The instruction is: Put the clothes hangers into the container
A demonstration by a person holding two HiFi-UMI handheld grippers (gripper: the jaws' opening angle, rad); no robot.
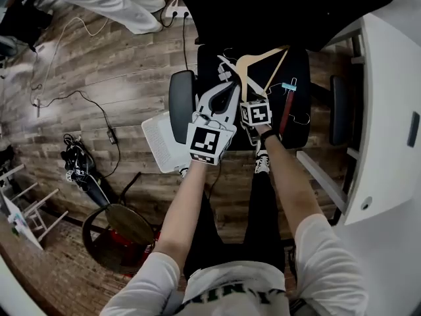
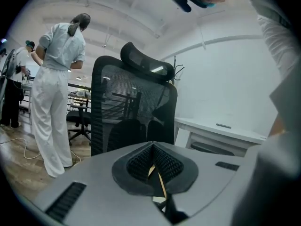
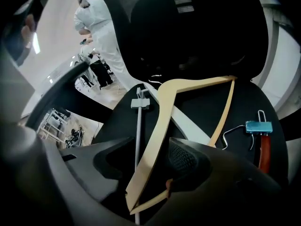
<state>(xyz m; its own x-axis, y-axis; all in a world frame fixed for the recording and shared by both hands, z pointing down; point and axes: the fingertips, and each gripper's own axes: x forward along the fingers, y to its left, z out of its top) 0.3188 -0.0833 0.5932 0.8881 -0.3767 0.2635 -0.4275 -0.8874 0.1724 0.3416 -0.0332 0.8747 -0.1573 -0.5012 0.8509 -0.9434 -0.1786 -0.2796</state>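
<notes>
On the black chair seat (image 1: 297,64) (image 3: 202,102) lies a pile of hangers: a wooden hanger (image 1: 260,61) (image 3: 164,126), a grey-and-white hanger (image 3: 139,131) and a red hanger with a blue clip (image 1: 285,114) (image 3: 265,149). My right gripper (image 1: 248,101) (image 3: 150,159) points steeply down, open, with its jaws on either side of the wooden hanger's arm near its corner. My left gripper (image 1: 227,81) (image 2: 153,147) hovers over the seat's left part. It looks at the chair back (image 2: 131,107), and its jaws meet at the tips. A tan sliver shows in the slit; I cannot tell whether it is gripped.
A white perforated box (image 1: 161,140) sits on the floor left of the chair, partly behind my left gripper. Armrests (image 1: 181,104) (image 1: 339,107) flank the seat. A white desk (image 1: 388,110) stands at the right. Cables (image 1: 99,110) and a round stool (image 1: 128,222) are on the floor. A person in white (image 2: 56,93) stands beyond the chair.
</notes>
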